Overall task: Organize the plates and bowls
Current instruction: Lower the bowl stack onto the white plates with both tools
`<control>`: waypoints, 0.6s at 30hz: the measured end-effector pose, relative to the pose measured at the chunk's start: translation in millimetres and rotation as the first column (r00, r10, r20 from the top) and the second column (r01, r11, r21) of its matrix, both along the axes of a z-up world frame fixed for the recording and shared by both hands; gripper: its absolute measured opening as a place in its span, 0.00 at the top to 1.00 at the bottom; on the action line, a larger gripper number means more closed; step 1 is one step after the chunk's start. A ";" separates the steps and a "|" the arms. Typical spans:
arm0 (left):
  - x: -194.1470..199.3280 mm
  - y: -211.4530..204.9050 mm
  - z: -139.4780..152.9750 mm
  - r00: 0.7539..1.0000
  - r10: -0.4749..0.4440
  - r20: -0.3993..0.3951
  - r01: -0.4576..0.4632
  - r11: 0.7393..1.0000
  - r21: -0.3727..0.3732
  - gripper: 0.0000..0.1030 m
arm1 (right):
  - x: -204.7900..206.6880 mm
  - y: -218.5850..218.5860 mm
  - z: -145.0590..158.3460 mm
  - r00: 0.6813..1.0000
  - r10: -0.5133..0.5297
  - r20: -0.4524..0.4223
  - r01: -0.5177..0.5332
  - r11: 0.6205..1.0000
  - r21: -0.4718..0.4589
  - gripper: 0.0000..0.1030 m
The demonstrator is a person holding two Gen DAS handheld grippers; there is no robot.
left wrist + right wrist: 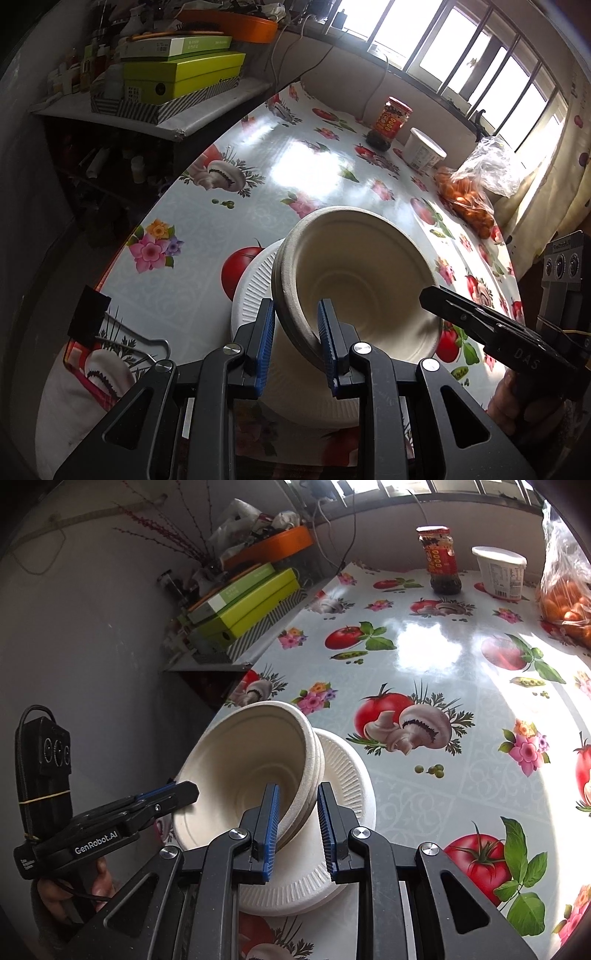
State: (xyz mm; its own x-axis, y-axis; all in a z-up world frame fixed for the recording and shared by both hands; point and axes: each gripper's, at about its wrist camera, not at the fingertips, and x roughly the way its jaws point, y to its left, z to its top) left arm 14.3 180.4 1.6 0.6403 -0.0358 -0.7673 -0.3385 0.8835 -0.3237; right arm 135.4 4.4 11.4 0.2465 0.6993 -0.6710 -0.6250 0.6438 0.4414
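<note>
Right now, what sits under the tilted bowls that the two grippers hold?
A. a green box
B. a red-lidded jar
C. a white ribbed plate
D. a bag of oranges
C: the tilted bowls lean over a white ribbed plate lying on the tablecloth, with the left gripper and the right gripper each straddling their rims.
</note>
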 end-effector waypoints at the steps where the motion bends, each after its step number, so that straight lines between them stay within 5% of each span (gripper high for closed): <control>1: 0.3 -0.1 0.1 1.000 -0.002 0.001 0.002 1.000 0.002 0.76 | 0.0 -0.1 -0.2 1.000 0.000 0.001 0.000 1.000 -0.001 0.79; 15: 2.0 -3.8 0.7 1.000 0.001 -0.006 -0.001 0.999 0.032 0.76 | -2.9 -1.6 0.9 1.000 0.002 0.010 -0.002 1.000 -0.004 0.77; 18: 2.2 -7.9 1.2 1.000 -0.003 -0.013 0.004 0.998 0.060 0.76 | -3.4 -1.7 1.4 1.000 -0.006 0.014 0.006 1.000 -0.007 0.70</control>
State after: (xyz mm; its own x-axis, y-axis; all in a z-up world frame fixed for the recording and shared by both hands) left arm 16.5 172.5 2.8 0.6305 0.0083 -0.7762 -0.3392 0.9023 -0.2659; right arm 132.0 2.7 12.8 0.2597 0.6931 -0.6724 -0.6274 0.6504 0.4282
